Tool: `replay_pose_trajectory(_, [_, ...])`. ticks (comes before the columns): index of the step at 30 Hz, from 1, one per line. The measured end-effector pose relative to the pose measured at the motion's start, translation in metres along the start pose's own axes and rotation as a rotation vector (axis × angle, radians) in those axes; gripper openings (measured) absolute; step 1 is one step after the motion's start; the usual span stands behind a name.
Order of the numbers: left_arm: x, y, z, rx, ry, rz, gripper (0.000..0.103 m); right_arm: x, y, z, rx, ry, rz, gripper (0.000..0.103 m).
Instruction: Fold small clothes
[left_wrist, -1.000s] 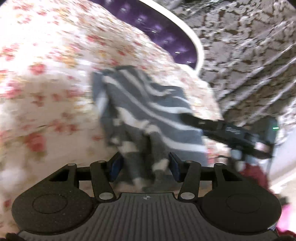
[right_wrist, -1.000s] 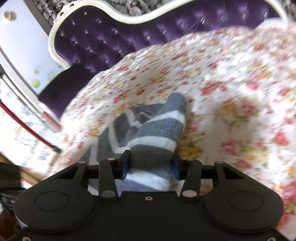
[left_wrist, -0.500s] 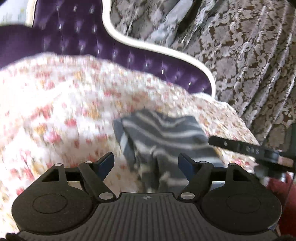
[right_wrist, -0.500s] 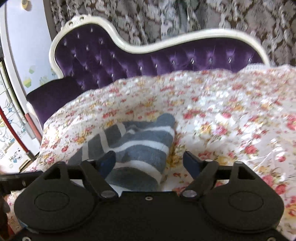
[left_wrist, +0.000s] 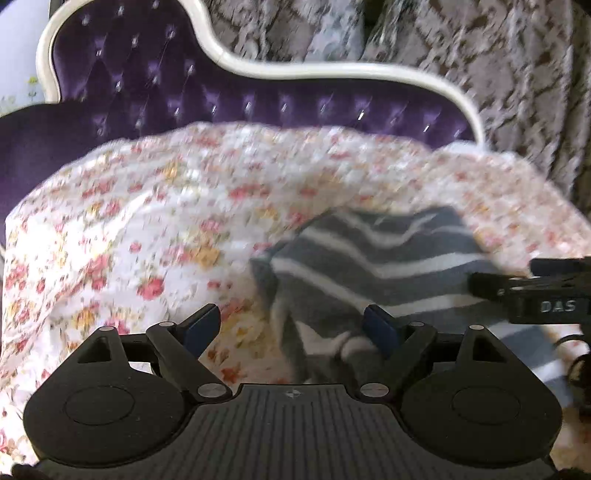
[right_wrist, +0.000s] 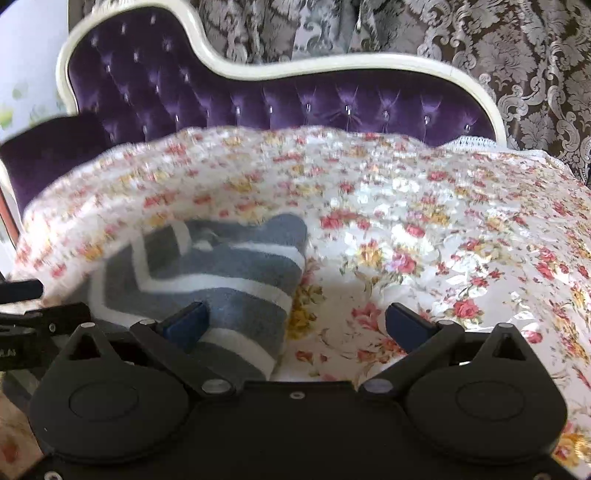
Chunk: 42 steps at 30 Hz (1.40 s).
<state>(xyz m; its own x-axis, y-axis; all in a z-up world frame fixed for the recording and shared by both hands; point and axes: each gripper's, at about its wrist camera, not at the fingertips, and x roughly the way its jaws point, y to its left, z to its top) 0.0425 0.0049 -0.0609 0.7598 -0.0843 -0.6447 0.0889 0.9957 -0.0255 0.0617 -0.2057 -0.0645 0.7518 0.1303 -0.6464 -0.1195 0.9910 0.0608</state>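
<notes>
Left gripper (left_wrist: 291, 326) hangs over a floral bedspread (left_wrist: 147, 229) with its jaws spread wide and empty; a purple tufted headboard (left_wrist: 221, 99) and patterned curtain (left_wrist: 517, 74) stand behind. Its right fingertip (left_wrist: 380, 325) overlaps the gray striped sock (left_wrist: 369, 266), which lies toward the bedspread's right edge.

Right gripper (right_wrist: 295, 325) is likewise wide open, holding nothing. The sock (right_wrist: 229, 280) lies near the bedspread's left edge, under the left fingertip (right_wrist: 186, 325).
</notes>
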Motion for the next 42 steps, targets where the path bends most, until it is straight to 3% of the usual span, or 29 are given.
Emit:
replay_pose_trajectory(4, [0.003, 0.004, -0.006, -0.013, 0.0, 0.006, 0.093, 0.004, -0.004, -0.008, 0.04, 0.011, 0.027, 0.102])
replay_pose_trajectory(7, [0.0, 0.004, -0.005, -0.015, -0.003, 0.006, 0.093, 0.0, -0.006, -0.008, 0.049, 0.001, 0.033, 0.102])
replay_pose_trajectory(11, [-0.016, 0.0, 0.0, -0.008, -0.033, 0.017, 0.092, -0.021, -0.005, -0.006, 0.042, -0.065, 0.032, 0.102])
replay_pose_trajectory(16, [-0.037, -0.011, 0.007, 0.023, -0.043, 0.083, 0.092, -0.061, -0.008, -0.007, 0.066, -0.146, 0.064, 0.102])
replay_pose_trajectory(25, [-0.068, -0.014, 0.012, -0.089, -0.02, 0.005, 0.092, -0.101, -0.009, -0.015, 0.107, -0.155, 0.105, 0.102])
replay_pose_trajectory(32, [-0.083, -0.02, 0.007, -0.049, -0.029, 0.083, 0.092, -0.117, 0.004, -0.029, 0.075, -0.122, 0.122, 0.102])
replay_pose_trajectory(37, [-0.092, -0.023, -0.002, -0.026, -0.034, 0.089, 0.092, -0.128, 0.014, -0.038, 0.043, -0.122, 0.132, 0.102])
replay_pose_trajectory(42, [-0.1, -0.027, -0.01, -0.002, -0.039, 0.122, 0.092, -0.142, 0.021, -0.045, 0.011, -0.145, 0.088, 0.102])
